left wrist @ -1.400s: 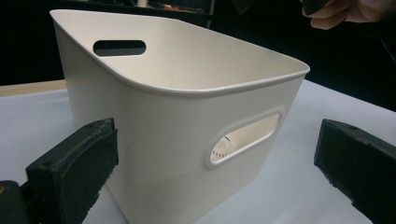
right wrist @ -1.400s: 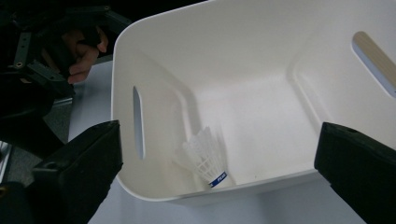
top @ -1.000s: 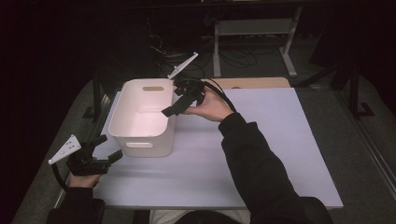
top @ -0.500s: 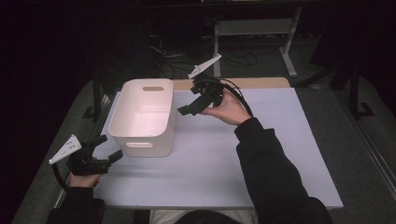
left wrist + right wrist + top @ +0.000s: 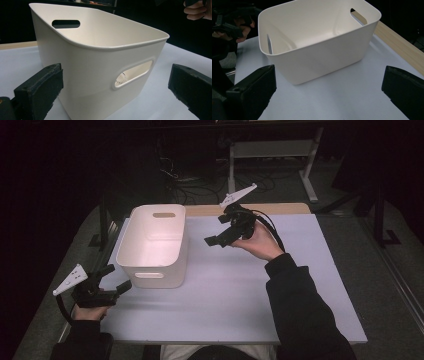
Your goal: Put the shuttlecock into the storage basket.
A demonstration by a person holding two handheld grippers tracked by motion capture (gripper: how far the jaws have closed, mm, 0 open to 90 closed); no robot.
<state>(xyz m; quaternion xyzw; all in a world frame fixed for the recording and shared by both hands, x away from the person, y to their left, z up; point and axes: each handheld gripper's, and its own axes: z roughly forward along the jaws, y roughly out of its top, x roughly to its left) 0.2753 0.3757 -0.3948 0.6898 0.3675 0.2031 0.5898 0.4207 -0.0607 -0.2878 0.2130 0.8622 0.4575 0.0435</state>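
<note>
Nearest in, at about 7 o'clock on the desk (image 5: 240, 320), the left hand-held gripper (image 5: 114, 281) sits low with its jaws spread wide and nothing between them, aimed at the white bin (image 5: 152, 247). In the left gripper view the bin's near wall and its handle slot (image 5: 133, 73) lie right between the pads, close but not touched. The risk here, as I judge it: a push forward with the jaws this low could shove the light bin along the smooth sheet instead of catching it, and a pad hooked into the slot could tip it.

Farther out, the bin stands upright and empty at roughly 10 o'clock, near the left edge of the desk, so any slide toward 9 o'clock could carry it over that edge.

Beyond it, at about 1 o'clock, the right hand-held gripper (image 5: 220, 231) hovers raised, just beside the bin's right wall, jaws spread and empty, pointing toward 9 o'clock. A swing in from there could clip the rim (image 5: 322, 53) and knock the bin toward the left hand, and its trailing cable (image 5: 272, 232) could snag on the sleeve (image 5: 300, 305)
</note>
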